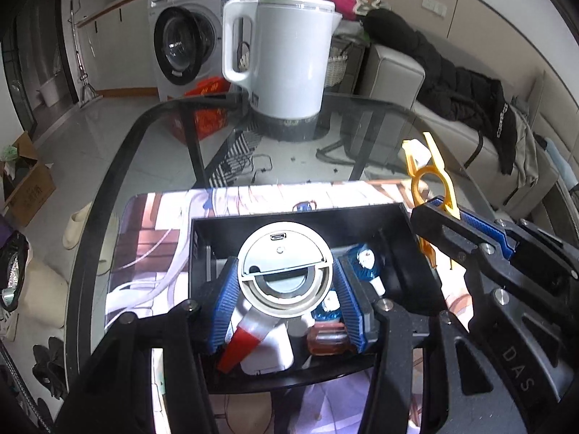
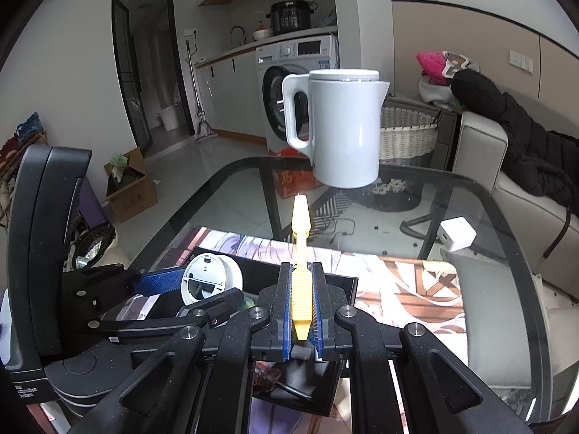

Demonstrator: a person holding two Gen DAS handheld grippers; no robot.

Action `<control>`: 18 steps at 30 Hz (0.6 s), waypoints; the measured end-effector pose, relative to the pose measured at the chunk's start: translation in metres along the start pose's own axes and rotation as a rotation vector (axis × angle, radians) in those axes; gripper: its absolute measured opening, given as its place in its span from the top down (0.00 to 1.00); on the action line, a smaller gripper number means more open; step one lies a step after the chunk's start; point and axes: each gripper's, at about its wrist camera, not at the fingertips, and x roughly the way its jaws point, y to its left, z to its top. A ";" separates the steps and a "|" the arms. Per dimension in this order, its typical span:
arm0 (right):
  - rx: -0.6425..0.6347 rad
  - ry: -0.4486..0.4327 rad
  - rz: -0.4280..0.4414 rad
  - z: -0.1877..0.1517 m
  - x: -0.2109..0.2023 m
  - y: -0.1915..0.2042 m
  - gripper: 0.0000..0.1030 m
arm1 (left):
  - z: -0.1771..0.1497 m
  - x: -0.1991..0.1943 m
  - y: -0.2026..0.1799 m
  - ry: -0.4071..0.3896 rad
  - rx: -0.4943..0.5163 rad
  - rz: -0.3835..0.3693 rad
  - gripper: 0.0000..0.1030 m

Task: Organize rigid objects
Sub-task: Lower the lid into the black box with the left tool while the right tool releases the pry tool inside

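Both of your tools are poised over the black rectangular open-topped box (image 1: 300, 213), which sits on a printed illustrated mat (image 1: 159, 217) on the glass-topped desk (image 1: 119, 152); the box is evidently the collecting place for the loose items.

Left gripper (image 1: 286, 282): its blue ribbed pads (image 1: 226, 311) are part-spread and bear on either side of the round white plastic disc-shaped device with a small port on its rim (image 1: 284, 271). You hold the disc face-up above the box interior, so it can probably go straight in among what lies there: a white adapter with a red part (image 1: 253, 347), an amber bottle (image 1: 327, 340) and a blue-and-white item (image 1: 363, 260).

Right gripper (image 2: 301, 300): pressed together on the thin yellow plastic pick-like tool (image 2: 301, 249), pinched along its ribbed shank with the tip pointing forward, over the box's right edge; a narrow grip suits so slender a piece.

A white electric kettle (image 1: 286, 58) stands at the far end of the desk, and a small white cube charger (image 2: 457, 235) lies apart at the right, still outside the box.
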 end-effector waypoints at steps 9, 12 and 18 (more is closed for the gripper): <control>-0.007 0.207 -0.027 -0.023 0.033 -0.002 0.91 | -0.010 0.014 -0.004 0.098 0.052 0.034 0.51; -0.007 0.251 -0.020 -0.030 0.040 -0.002 0.91 | -0.011 0.014 -0.004 0.101 0.063 0.057 0.50; -0.005 0.247 -0.018 -0.034 0.038 -0.002 0.89 | -0.011 0.013 0.000 0.100 0.051 0.039 0.49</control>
